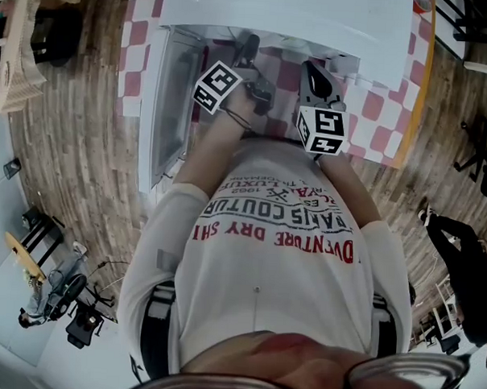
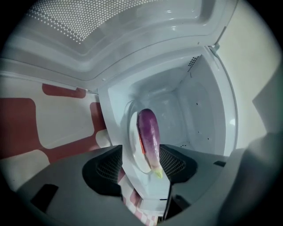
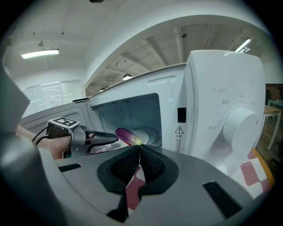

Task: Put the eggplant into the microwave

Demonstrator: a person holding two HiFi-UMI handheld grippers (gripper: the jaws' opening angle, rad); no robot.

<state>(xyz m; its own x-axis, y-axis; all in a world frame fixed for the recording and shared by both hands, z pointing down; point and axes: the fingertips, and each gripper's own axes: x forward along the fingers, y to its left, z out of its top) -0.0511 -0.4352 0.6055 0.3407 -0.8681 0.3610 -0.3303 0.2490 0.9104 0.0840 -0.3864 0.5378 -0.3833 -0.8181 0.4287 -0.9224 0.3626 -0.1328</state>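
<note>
A purple eggplant point(image 2: 149, 132) with a green stem end lies on the white turntable plate point(image 2: 134, 148) inside the white microwave point(image 2: 201, 110). My left gripper point(image 2: 140, 152) is open at the cavity mouth. The eggplant's stem end sits between its pads, with a gap showing on the left side. In the right gripper view the eggplant point(image 3: 127, 134) lies just past the left gripper point(image 3: 110, 141). My right gripper point(image 3: 139, 146) is shut on nothing, in front of the microwave point(image 3: 221, 106). From the head view, both the left gripper point(image 1: 250, 53) and the right gripper point(image 1: 313, 76) point at the microwave point(image 1: 299, 23).
The microwave door point(image 1: 171, 106) stands swung open to the left; its perforated inner face point(image 2: 88, 26) fills the top of the left gripper view. A control knob point(image 3: 241, 128) is on the right panel. The microwave stands on a red-and-white checked cloth point(image 1: 376, 107).
</note>
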